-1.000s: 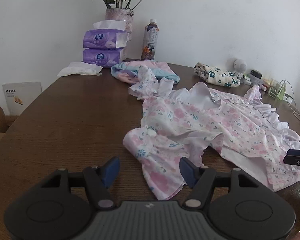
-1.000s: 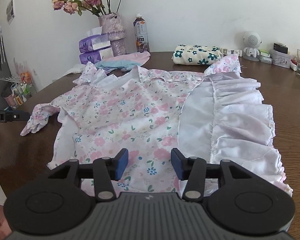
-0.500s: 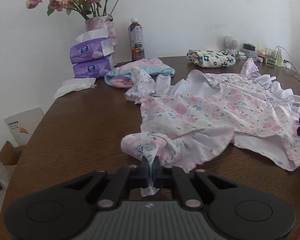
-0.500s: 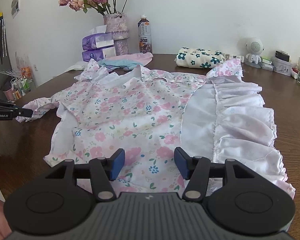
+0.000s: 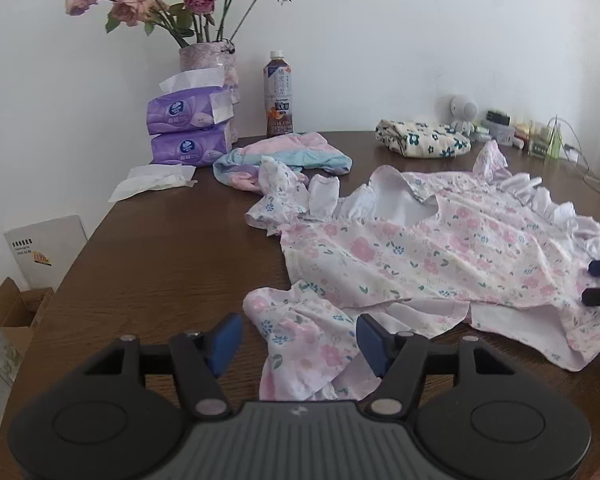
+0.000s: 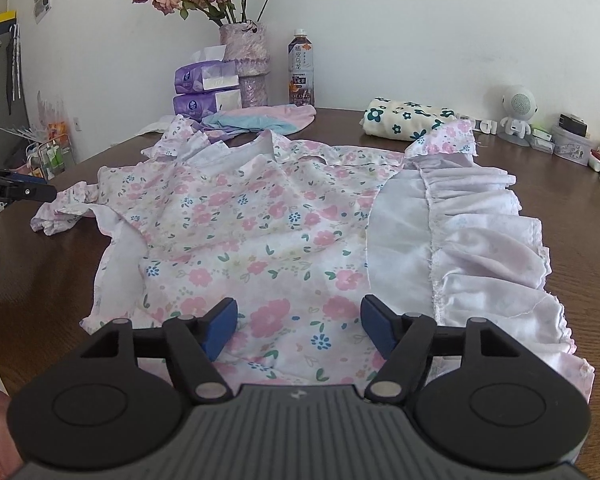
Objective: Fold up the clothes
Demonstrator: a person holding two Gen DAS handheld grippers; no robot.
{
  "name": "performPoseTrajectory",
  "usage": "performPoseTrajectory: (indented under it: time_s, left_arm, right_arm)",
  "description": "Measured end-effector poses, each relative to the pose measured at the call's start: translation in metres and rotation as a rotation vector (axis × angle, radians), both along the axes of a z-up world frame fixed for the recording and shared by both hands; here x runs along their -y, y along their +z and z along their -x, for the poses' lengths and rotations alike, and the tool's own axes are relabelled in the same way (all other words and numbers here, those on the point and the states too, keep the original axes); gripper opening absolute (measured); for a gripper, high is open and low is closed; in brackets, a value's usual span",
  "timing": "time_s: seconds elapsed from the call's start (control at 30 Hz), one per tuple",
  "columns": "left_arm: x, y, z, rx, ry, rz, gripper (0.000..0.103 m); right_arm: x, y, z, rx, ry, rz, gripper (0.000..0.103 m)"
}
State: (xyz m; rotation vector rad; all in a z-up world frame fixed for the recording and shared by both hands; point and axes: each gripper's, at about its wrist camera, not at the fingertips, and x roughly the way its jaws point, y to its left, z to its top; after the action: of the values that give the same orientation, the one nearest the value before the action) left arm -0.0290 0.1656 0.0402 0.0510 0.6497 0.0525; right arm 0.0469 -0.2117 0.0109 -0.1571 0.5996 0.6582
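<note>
In the left wrist view, the left tool [image 5: 298, 338] hangs low over the near sleeve [image 5: 300, 336] of the floral dress [image 5: 420, 256], its jaws opening with the sleeve lying loose between them and gripped by neither pad, probably so the cloth can settle on the brown worktop [image 5: 160, 264]. In the right wrist view, the right tool [image 6: 298, 330] hovers over the dress's near hem [image 6: 284, 320], its jaws also opening, holding nothing, seemingly poised to take the hem for a fold, while the dress lies spread flat across the worktop's middle.
</note>
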Motion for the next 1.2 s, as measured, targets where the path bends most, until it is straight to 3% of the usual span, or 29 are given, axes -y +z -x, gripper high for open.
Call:
performPoseTrajectory:
  time_s: [0.03, 0.07, 0.1, 0.27, 0.43, 0.53, 0.6, 0.7, 0.77, 0.87, 0.97, 1.1, 1.2]
  left_arm:
    - [0.002, -0.004, -0.005, -0.012, -0.003, -0.015, 0.043]
    - [0.0, -0.006, -0.008, -0.021, 0.002, -0.009, 0.005]
    - [-0.002, -0.008, -0.01, -0.026, 0.009, -0.002, 0.002]
    - [-0.02, 0.008, 0.009, 0.067, 0.093, 0.05, 0.002]
    - [-0.025, 0.008, 0.016, 0.027, 0.098, 0.086, 0.007]
    - [-0.021, 0.001, 0.015, -0.01, 0.112, 0.056, 0.029]
    - [-0.021, 0.006, 0.018, 0.017, 0.122, 0.061, 0.045]
    - [-0.018, 0.019, 0.017, 0.091, 0.112, 0.061, 0.058]
    - [-0.009, 0.027, 0.006, 0.127, 0.069, 0.051, 0.058]
    - [0.016, 0.025, -0.023, 0.114, -0.049, 0.009, 0.057]
    - [0.036, 0.008, -0.051, 0.048, -0.127, -0.017, 0.043]
    - [0.044, -0.015, -0.066, -0.011, -0.142, -0.044, 0.038]
    - [0.036, -0.025, -0.059, -0.027, -0.122, -0.013, 0.038]
  right_arm:
    - [0.0, 0.0, 0.0, 0.0, -0.001, -0.001, 0.07]
    - [0.0, 0.0, 0.0, -0.001, -0.002, -0.002, 0.07]
    - [0.0, 0.0, 0.0, 0.0, -0.003, -0.002, 0.07]
    - [0.0, 0.0, 0.0, -0.001, -0.001, -0.003, 0.07]
    - [0.001, 0.0, -0.001, -0.002, 0.001, -0.005, 0.071]
    - [0.0, -0.001, 0.0, -0.001, 0.0, -0.003, 0.071]
    - [0.0, -0.001, 0.001, 0.001, 0.0, -0.001, 0.071]
    - [0.0, -0.001, 0.001, 0.001, 0.001, 0.001, 0.072]
    - [-0.001, -0.001, 0.001, 0.0, 0.002, 0.0, 0.072]
    - [0.0, -0.001, 0.001, 0.001, -0.003, 0.001, 0.072]
    - [0.003, -0.001, 0.0, -0.007, -0.01, -0.021, 0.072]
    - [0.005, -0.001, -0.001, -0.012, -0.017, -0.037, 0.072]
    - [0.006, -0.001, -0.002, -0.014, -0.016, -0.043, 0.072]
